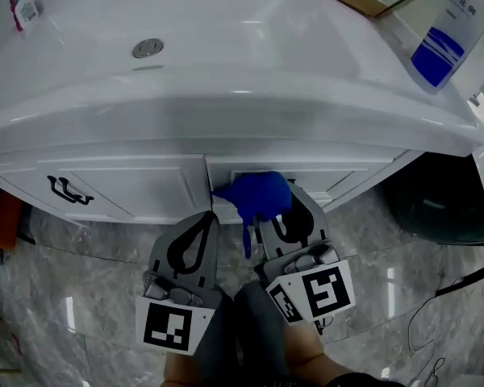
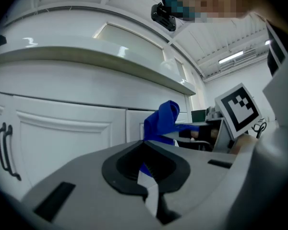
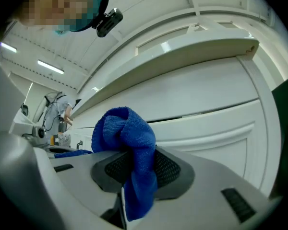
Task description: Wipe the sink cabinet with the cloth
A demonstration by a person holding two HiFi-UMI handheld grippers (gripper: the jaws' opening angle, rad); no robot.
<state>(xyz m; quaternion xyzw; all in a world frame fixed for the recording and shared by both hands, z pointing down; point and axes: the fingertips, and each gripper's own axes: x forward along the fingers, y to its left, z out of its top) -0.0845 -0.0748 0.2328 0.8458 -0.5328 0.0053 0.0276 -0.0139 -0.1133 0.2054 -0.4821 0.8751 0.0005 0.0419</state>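
White sink cabinet (image 1: 137, 185) under basin rim. Right gripper (image 1: 293, 220) clamped on blue cloth (image 1: 258, 195), cloth bunched at cabinet front beside door seam. Left gripper (image 1: 203, 224) just beside it, jaws together, empty. Black handle (image 1: 67, 190) on left door.

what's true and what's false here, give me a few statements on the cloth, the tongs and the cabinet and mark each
1. The right tongs are shut on the blue cloth. True.
2. The left tongs grip the cloth too. False: they are shut on nothing.
3. The cloth lies in the sink. False: it is held in front of the cabinet, below the sink's rim.
4. A black handle sits on the cabinet door to the left of the cloth. True.
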